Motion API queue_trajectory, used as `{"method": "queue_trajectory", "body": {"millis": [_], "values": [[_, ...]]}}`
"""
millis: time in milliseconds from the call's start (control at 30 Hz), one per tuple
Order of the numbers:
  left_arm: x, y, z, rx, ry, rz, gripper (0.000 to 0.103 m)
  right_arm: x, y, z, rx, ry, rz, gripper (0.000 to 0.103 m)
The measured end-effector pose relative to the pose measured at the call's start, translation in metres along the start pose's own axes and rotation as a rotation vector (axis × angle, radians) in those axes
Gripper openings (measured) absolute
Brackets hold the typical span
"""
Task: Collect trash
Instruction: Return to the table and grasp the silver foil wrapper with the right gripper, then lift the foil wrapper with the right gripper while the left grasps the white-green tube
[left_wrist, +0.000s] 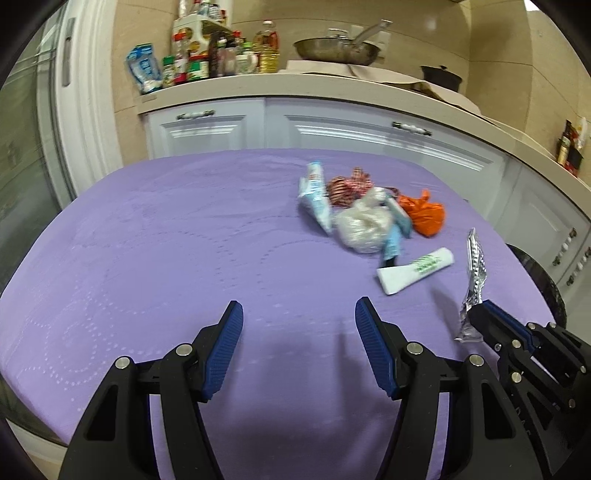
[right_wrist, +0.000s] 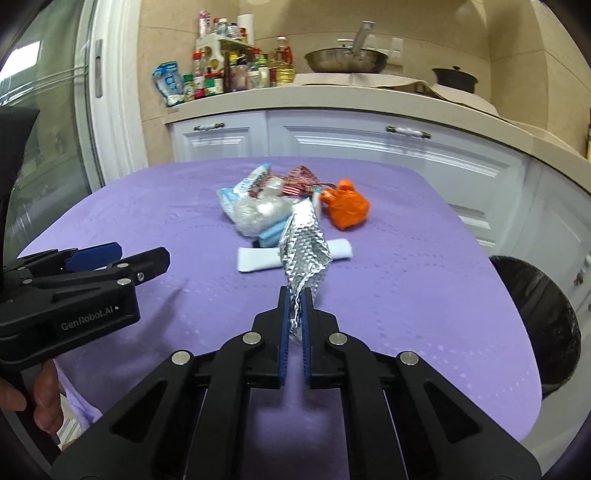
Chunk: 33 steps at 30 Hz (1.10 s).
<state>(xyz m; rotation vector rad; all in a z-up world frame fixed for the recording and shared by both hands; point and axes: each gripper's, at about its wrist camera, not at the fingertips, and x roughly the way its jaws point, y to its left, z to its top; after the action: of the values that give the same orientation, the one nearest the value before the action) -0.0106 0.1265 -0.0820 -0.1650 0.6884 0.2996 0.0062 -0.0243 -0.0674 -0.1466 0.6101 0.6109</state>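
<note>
Right wrist view: right gripper (right_wrist: 294, 314) is clamped on only the lower tail of a silver foil wrapper (right_wrist: 304, 251), held above the purple counter (right_wrist: 424, 295); it may slip free. Left gripper (left_wrist: 299, 314) stands apart, empty. The black bin (right_wrist: 535, 317) at the right is mostly cut off.

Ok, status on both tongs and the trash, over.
Right tongs shut on silver foil wrapper. Left tongs open, empty. Remaining trash pile on purple table. Nothing blocking the black bin.
</note>
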Motion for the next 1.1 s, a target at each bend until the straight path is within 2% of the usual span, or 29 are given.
{"method": "queue_trajectory", "body": {"millis": [367,667,1033,1067,1100], "values": [[0.010,-0.038,0.009,0.066,0.007,-0.065,0.062,-0.012,-0.038,0.000,0.087,-0.027,-0.048,0.006],[0.030,-0.051,0.018,0.084,0.059,-0.118,0.062,-0.022,-0.070,0.003,0.141,-0.054,-0.107,0.006],[0.057,-0.061,0.023,0.111,0.121,-0.126,0.062,-0.021,-0.082,0.003,0.160,-0.053,-0.119,0.006],[0.059,-0.062,0.022,0.117,0.131,-0.127,0.062,-0.021,-0.083,0.003,0.162,-0.053,-0.119,0.006],[0.058,-0.063,0.020,0.122,0.133,-0.133,0.055,-0.021,-0.084,0.003,0.164,-0.052,-0.120,0.006]]}}
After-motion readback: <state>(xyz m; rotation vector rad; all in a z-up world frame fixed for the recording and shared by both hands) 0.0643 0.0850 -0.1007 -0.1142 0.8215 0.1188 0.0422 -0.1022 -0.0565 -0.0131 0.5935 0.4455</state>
